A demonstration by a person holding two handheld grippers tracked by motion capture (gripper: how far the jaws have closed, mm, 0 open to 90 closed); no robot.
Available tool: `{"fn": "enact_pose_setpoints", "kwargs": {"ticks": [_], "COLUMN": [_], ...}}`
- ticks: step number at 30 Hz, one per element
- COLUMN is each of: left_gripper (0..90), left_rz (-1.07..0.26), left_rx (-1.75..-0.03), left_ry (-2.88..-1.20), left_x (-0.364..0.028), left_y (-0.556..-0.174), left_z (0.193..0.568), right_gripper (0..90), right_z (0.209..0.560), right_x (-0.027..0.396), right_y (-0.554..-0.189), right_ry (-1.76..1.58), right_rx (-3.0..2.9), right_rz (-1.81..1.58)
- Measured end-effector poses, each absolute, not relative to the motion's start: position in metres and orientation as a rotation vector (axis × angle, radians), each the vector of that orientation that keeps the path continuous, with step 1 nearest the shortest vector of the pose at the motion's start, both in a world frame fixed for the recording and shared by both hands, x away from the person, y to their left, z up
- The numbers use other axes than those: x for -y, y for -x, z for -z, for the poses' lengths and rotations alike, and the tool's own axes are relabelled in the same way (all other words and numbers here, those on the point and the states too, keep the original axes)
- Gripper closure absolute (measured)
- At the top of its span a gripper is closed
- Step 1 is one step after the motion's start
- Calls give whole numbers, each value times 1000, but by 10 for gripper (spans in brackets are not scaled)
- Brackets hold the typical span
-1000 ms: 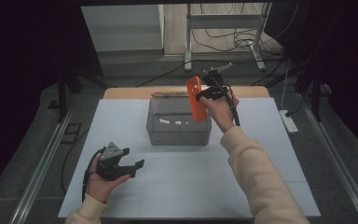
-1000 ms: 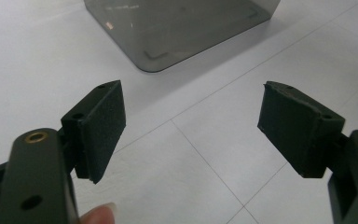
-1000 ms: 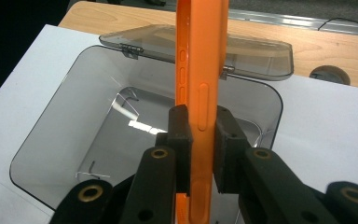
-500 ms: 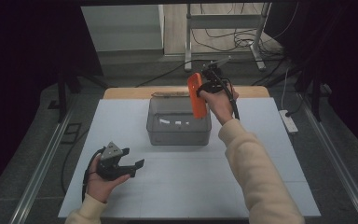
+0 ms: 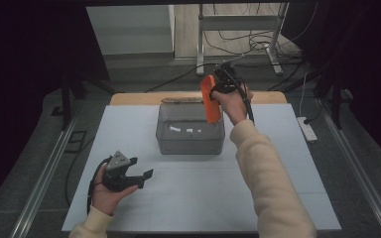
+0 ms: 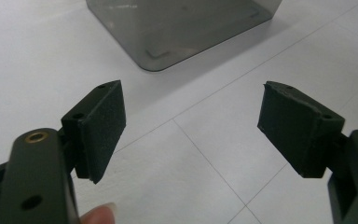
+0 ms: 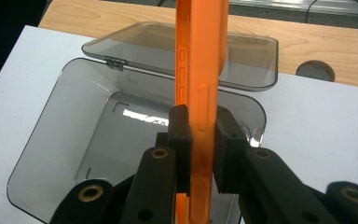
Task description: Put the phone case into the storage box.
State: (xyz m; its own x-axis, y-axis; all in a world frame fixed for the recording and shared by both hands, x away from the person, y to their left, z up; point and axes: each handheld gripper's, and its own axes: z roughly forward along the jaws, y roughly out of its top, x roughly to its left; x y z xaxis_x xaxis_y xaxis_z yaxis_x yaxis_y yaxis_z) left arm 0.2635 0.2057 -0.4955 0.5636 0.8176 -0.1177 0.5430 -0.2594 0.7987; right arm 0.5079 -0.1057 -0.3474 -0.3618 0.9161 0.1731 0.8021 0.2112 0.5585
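An orange phone case (image 5: 210,98) (image 7: 200,70) hangs on edge above the grey translucent box (image 5: 190,130) (image 7: 74,135), whose lid (image 7: 158,51) lies swung back behind it. My right gripper (image 5: 218,94) (image 7: 200,147) is shut on the case, its pads pressing the two flat sides. My left gripper (image 5: 140,174) (image 6: 191,126) rests low over the white table near the front left, jaws wide apart with nothing between them. The box's near corner (image 6: 168,42) stands a short way ahead of the left gripper.
The white table top (image 5: 278,168) ends at a wooden strip (image 5: 268,97) along the back. A round hole (image 7: 314,71) is cut in that strip. A white power strip (image 5: 307,129) lies on the floor at the right, and cables trail behind the table.
The right hand and the orange case have shifted slightly toward the back over the box. The left gripper has stayed where it was.
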Motion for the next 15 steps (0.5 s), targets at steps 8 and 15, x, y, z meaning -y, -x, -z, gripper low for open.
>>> {"fn": "enact_pose_setpoints", "kwargs": {"ticks": [8,15], "left_gripper": [233,233], "left_rz": [-405,-407], "left_rx": [-1099,-1097], "left_ry": [-1945,-1945], "left_x": [-206,-206], "left_y": [-264,-263], "left_z": [496,495], "right_gripper": [792,791], "right_z": [344,344], "right_x": [105,104], "right_y": [-513,-513], "right_ry": [-1671,-1696], "right_rx": [-2304,-2317], "right_rz": [-822,-775]}}
